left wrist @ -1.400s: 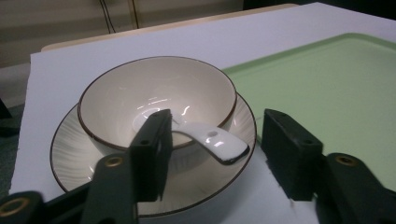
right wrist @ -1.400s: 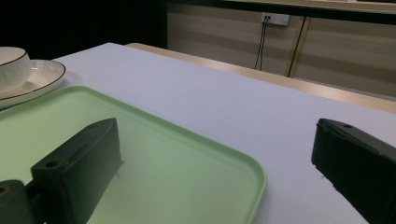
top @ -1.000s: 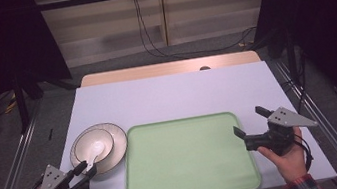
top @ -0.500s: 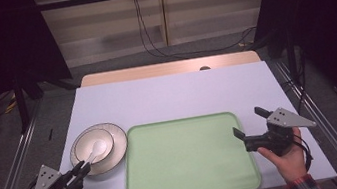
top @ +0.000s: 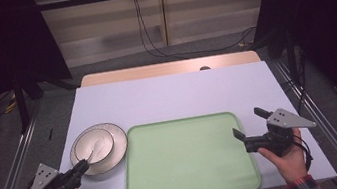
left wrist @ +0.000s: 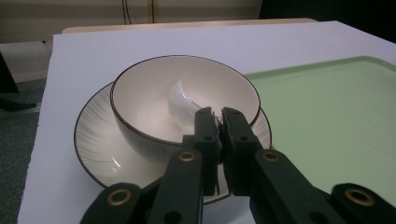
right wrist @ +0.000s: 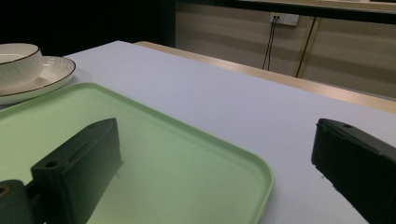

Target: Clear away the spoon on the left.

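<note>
A white spoon lies in a cream bowl with a dark rim. The bowl stands on a ribbed plate at the table's left, seen from above as the plate with the bowl on it. My left gripper reaches over the bowl's near rim, its jaws closed on the end of the spoon's handle. It sits at the table's front left corner. My right gripper hovers open over the right edge of the green tray, nothing between its jaws.
The bare green tray takes up the middle front of the white table. The plate touches the tray's left edge. Metal rails run along both sides of the table. Cables hang at the back wall.
My left gripper has drawn back slightly toward the front left corner, its tips still at the bowl. The right gripper has hardly moved.
</note>
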Motion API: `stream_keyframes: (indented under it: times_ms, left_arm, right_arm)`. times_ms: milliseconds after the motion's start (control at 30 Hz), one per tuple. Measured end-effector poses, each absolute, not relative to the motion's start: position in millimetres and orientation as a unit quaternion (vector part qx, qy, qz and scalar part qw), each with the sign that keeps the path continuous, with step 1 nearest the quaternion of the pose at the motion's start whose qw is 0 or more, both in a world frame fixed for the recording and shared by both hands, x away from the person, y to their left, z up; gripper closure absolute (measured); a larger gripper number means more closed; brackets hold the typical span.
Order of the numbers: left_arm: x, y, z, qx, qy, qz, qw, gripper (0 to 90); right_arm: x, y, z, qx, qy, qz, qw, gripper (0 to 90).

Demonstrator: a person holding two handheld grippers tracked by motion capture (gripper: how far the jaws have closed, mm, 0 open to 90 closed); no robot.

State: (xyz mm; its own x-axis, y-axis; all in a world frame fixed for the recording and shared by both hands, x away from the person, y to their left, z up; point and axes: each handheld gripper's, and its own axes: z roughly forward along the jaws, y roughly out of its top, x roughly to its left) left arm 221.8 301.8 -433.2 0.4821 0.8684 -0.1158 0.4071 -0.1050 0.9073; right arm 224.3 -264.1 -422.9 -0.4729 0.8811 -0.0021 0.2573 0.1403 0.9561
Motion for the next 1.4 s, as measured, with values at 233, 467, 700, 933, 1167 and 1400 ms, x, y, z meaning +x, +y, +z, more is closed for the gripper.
stream_keyframes:
  times_ms: [233, 467, 700, 933, 1167, 1400]
  left_arm:
    - [235, 305, -425, 0.698, 0.453, 0.225, 0.508, 85.4]
    - [253, 306, -413, 0.687, 0.458, 0.219, 0.52, 85.4]
    - [284, 298, -402, 0.666, 0.462, 0.227, 0.54, 85.1]
    - [307, 286, -400, 0.674, 0.444, 0.246, 0.537, 84.3]
    - [319, 277, -411, 0.665, 0.436, 0.254, 0.55, 84.1]
    - [325, 273, -419, 0.66, 0.433, 0.261, 0.556, 85.1]
  right_arm:
    - [223, -266, -422, 0.416, 0.685, 0.515, 0.305, 1.1]
    - [224, -268, -422, 0.424, 0.679, 0.518, 0.303, 1.1]
    - [224, -269, -422, 0.424, 0.677, 0.521, 0.301, 1.0]
    - [225, -271, -423, 0.427, 0.677, 0.52, 0.299, 1.1]
    - [224, -272, -423, 0.428, 0.674, 0.524, 0.298, 1.1]
    - [223, -274, -424, 0.434, 0.669, 0.527, 0.294, 1.1]
